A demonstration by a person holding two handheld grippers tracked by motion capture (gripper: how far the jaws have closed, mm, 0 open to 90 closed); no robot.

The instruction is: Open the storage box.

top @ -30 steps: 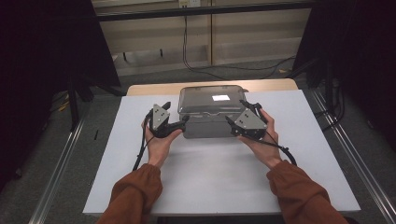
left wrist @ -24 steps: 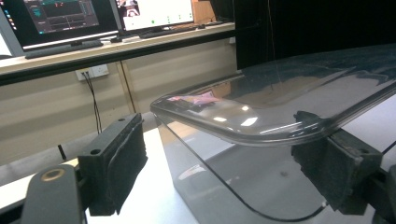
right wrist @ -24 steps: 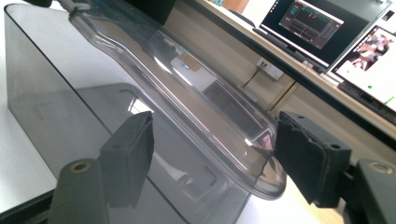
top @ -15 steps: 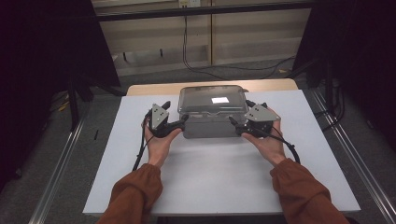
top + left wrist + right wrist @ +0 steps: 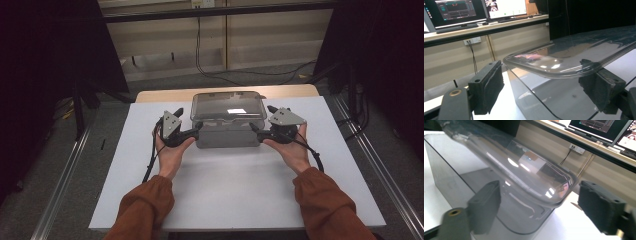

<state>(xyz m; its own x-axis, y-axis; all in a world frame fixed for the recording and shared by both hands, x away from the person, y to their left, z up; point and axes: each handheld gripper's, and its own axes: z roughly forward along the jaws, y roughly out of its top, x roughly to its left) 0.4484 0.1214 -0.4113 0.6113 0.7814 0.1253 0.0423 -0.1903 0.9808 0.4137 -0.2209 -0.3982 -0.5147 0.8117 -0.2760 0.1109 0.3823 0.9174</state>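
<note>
one clear lidded box (image 5: 227,119), long axis across table (image 5: 240,185)

Box contents: I can't make out anything inside the clear box (image 5: 227,122); glare on the lid (image 5: 574,53) washes it out.
Box in my left claw's (image 5: 544,87) view: its far end runs off the right edge.
Box in my right claw's (image 5: 541,207) view: its top runs off the upper edge.
Screens (image 5: 456,10): text too small to read.
My sleeves (image 5: 145,212): cut off at the bottom.
</note>
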